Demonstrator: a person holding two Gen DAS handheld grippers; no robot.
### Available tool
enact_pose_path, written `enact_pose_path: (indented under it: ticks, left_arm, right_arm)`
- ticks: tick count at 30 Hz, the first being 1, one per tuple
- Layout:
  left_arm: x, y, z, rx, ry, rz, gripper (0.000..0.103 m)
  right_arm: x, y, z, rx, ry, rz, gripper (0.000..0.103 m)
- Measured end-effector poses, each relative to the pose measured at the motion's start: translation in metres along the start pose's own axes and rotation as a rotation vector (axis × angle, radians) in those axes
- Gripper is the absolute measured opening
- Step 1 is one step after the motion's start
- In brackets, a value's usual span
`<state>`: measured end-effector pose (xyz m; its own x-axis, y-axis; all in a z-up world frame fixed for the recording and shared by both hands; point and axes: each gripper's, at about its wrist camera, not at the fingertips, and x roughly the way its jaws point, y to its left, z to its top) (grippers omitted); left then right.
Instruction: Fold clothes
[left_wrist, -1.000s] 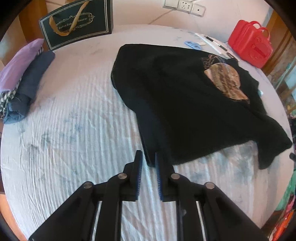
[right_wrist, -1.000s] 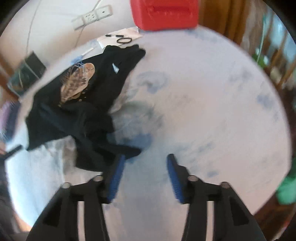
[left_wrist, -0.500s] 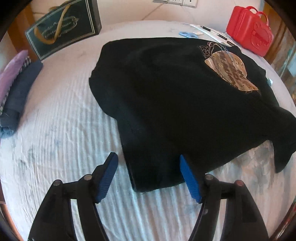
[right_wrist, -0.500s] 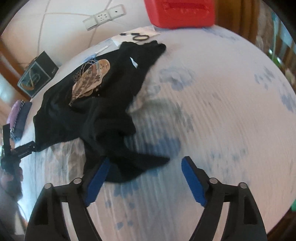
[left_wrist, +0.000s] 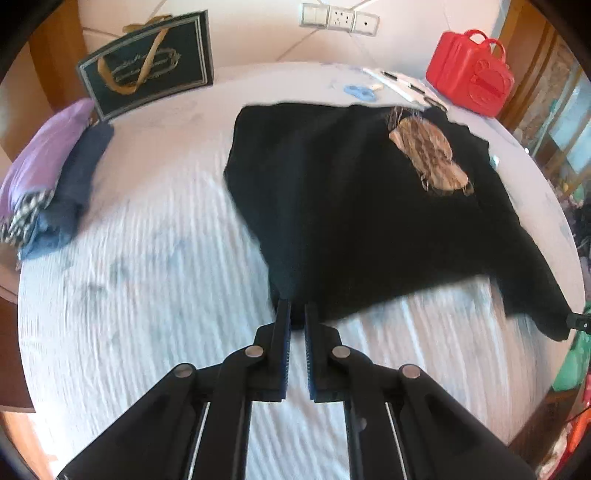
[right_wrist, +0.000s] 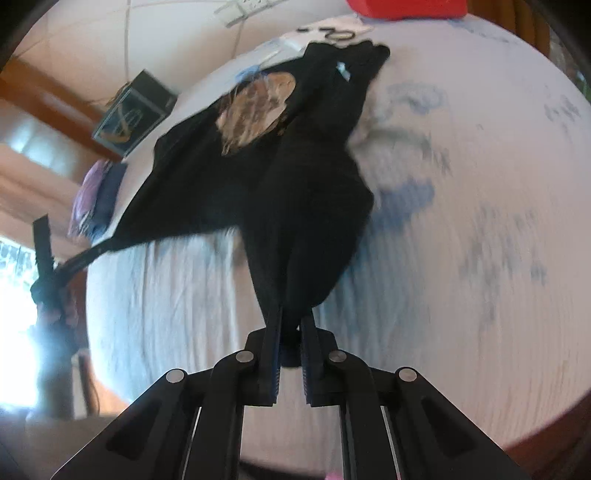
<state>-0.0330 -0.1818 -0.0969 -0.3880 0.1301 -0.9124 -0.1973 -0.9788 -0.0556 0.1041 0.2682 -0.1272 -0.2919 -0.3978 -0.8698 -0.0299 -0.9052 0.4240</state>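
Black shirt (left_wrist: 354, 206) lies on the white-covered table (left_wrist: 147, 295), mostly spread, print (left_wrist: 428, 158) face up. No fold made yet, as far as can be seen: body is a single open sheet, one side bunched and twisted.

Left claw (left_wrist: 297, 317): jaws pressed together, pinching the near hem corner of the shirt, which sits right at the fingertips. The rest of the shirt runs ahead and to the right of this claw.

Right claw (right_wrist: 291, 325): jaws closing, cloth between them; pads look pressed on a gathered black end, sleeve or hem corner, can't tell which. From here the shirt (right_wrist: 295, 177) stretches ahead and up-left, pulled taut; the left claw (right_wrist: 77, 262) shows far left, at the other held corner.

Judgement: task at its start for this garment. Two near corners gripped; the lifting over, flattening and stacking remain.

Outward: folded pile (left_wrist: 48, 184) (purple, navy, checked) well left of the left claw, so some clothes look done already. Dark gift bag (left_wrist: 147, 62) ahead-left at the table's far edge. Red case (left_wrist: 469, 81) ahead-right. Wall sockets (left_wrist: 340, 16) beyond.
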Motion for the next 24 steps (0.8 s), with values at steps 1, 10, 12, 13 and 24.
enact_pose_path:
  ticks: [1, 10, 12, 13, 24]
  left_arm:
    - [0.002, 0.003, -0.005, 0.01, 0.013, 0.012, 0.007]
    - [0.017, 0.025, -0.006, -0.086, 0.031, -0.063, 0.007]
    - [0.021, 0.022, 0.002, -0.093, 0.02, -0.058, 0.007]
    - [0.024, 0.02, 0.006, -0.089, 0.016, -0.049, 0.008]
    - [0.055, 0.002, 0.034, -0.084, -0.002, -0.001, 0.059]
  right_arm:
    - [-0.003, 0.001, -0.008, 0.004, 0.016, 0.004, 0.009]
    - [-0.013, -0.021, -0.021, 0.139, -0.057, -0.056, 0.029]
    - [-0.014, -0.019, -0.016, 0.135, -0.08, -0.079, 0.04]
    - [-0.014, -0.019, -0.014, 0.133, -0.09, -0.088, 0.048]
    - [0.001, -0.026, 0.017, 0.172, -0.159, -0.086, 0.079]
